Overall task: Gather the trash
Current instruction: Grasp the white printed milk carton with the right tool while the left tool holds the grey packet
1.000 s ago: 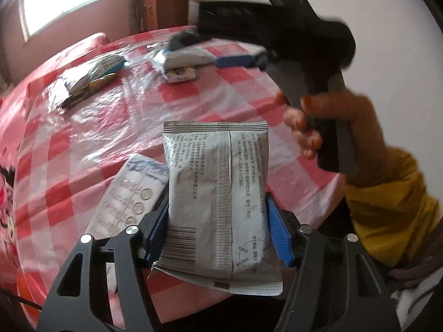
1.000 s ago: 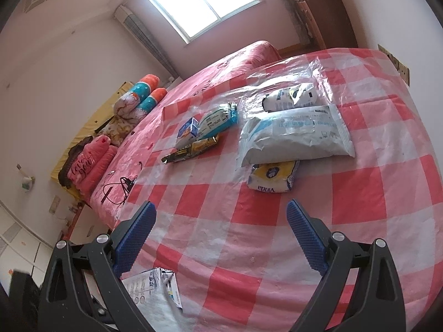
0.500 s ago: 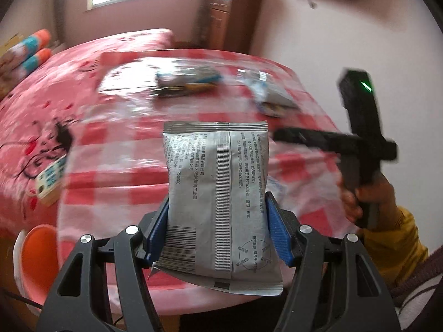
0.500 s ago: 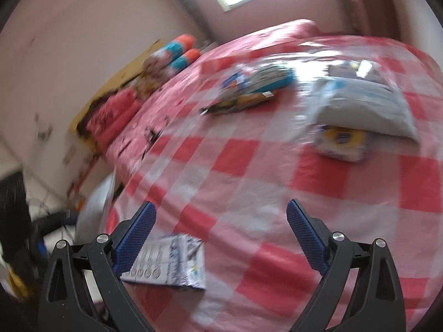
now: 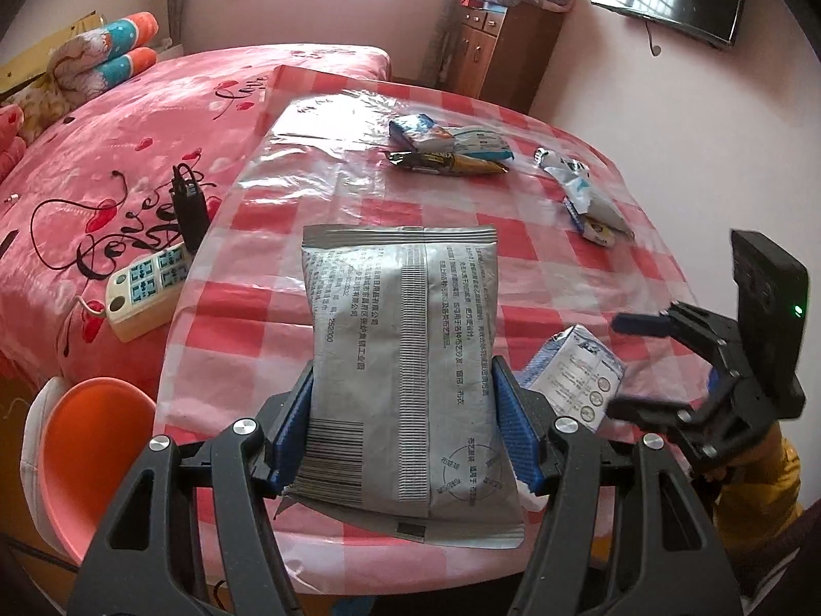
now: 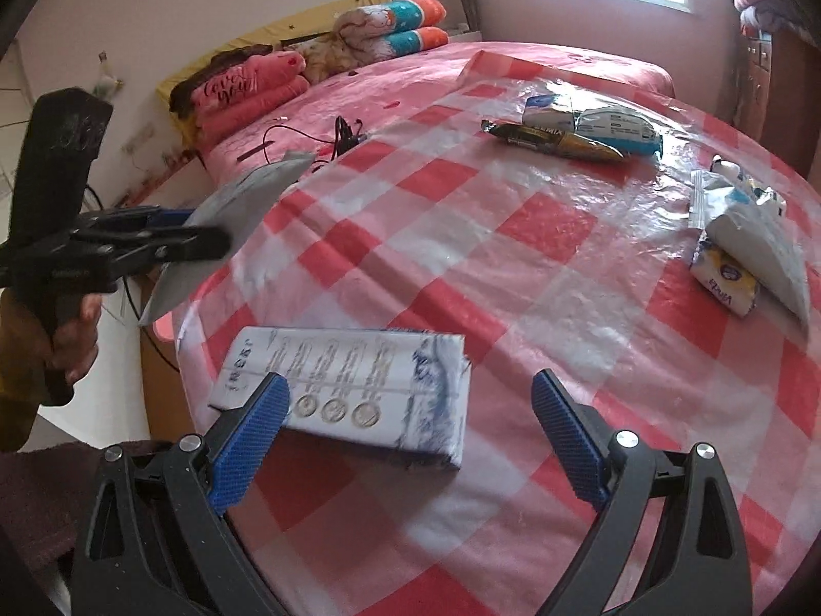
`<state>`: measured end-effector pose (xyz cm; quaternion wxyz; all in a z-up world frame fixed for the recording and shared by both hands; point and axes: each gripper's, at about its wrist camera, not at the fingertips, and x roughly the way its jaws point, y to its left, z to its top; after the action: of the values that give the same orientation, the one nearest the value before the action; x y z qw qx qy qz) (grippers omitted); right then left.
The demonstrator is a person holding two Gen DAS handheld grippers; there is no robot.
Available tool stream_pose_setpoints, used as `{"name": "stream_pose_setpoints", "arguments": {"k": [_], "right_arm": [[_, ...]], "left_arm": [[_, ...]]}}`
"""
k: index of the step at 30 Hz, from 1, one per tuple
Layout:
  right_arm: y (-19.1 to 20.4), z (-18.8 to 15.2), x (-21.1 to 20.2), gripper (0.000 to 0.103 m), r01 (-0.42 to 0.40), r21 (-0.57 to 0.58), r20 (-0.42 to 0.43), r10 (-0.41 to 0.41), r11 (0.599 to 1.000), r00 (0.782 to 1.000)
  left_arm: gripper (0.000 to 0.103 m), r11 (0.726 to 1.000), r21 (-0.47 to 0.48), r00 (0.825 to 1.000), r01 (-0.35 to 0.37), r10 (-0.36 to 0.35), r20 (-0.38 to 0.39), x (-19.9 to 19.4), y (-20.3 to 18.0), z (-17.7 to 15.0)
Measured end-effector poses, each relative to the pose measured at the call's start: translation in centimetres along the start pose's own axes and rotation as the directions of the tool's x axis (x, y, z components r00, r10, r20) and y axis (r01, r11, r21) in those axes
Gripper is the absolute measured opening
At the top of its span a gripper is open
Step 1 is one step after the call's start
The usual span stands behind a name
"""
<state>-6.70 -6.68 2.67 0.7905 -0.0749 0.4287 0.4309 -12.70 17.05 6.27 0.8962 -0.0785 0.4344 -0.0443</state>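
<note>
Print on silver pouch (image 5: 405, 374) too small to read. Left gripper (image 5: 405, 426) tilted downward, clenched on pouch; right gripper (image 6: 410, 441) released, spread over white carton (image 6: 354, 385) on bench (image 6: 513, 256).

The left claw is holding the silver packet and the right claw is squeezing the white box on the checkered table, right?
Not quite. The left claw does hold the silver packet, but the right claw is open, not squeezing the white box on the checkered table. The right wrist view shows this.

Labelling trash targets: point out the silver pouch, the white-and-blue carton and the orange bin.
silver pouch (image 5: 405, 359), left wrist view, middle of its printed back.
white-and-blue carton (image 6: 359, 380), right wrist view, middle of its top face.
orange bin (image 5: 87, 457), left wrist view, inner wall.
</note>
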Motion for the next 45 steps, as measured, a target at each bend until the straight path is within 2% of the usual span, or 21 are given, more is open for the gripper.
{"name": "stream_pose_setpoints", "arguments": {"k": [3,8,13,17,20,23,29,34,40,45], "right_arm": [[0.7,-0.6,-0.8,0.094,-0.017,0.015,0.003,0.017,1.0,1.0],[1.7,-2.0,0.4,0.094,0.046,0.012,-0.059,-0.045,0.999,0.997],[2.7,-2.8,1.4,0.095,-0.003,0.056,-0.098,0.009,0.998,0.995],[2.9,-1.9,2.1,0.095,-0.041,0.124,-0.095,0.053,0.991,0.994],[2.7,-0.8,2.8,0.095,-0.033,0.157,-0.088,0.048,0.987,0.995],[2.9,0.7,4.1,0.095,-0.005,0.159,-0.087,0.019,0.987,0.996],[4.1,3.9,6.8,0.095,0.029,0.086,-0.071,-0.023,0.996,0.997],[4.5,6.2,8.7,0.095,0.121,0.033,-0.055,-0.119,0.992,0.991],[4.8,5.8,6.4,0.095,0.184,0.129,-0.047,-0.18,0.974,0.983],[5.7,3.9,5.8,0.095,0.168,0.247,-0.098,-0.148,0.954,0.984]], "left_arm": [[0.065,1.0,-0.015,1.0,0.009,-0.009,0.004,0.2,0.5,0.0],[0.065,0.999,-0.039,0.999,0.032,-0.032,0.011,0.5,1.7,-0.2],[0.065,0.996,-0.07,0.998,0.055,-0.054,0.02,0.8,2.8,-0.5],[0.066,0.994,-0.08,0.997,0.075,-0.072,0.03,0.8,3.5,-0.7],[0.066,0.992,-0.089,0.996,0.088,-0.085,0.037,0.8,4.0,-0.8],[0.066,0.989,-0.102,0.994,0.102,-0.098,0.044,0.8,4.6,-1.0],[0.066,0.986,-0.119,0.992,0.117,-0.111,0.056,0.8,5.6,-1.5],[0.066,0.984,-0.128,0.99,0.126,-0.117,0.075,0.8,6.3,-1.8],[0.066,0.983,-0.126,0.987,0.135,-0.124,0.098,0.9,6.6,-2.0],[0.066,0.976,-0.118,0.978,0.181,-0.167,0.124,1.1,6.5,-2.0]]}}
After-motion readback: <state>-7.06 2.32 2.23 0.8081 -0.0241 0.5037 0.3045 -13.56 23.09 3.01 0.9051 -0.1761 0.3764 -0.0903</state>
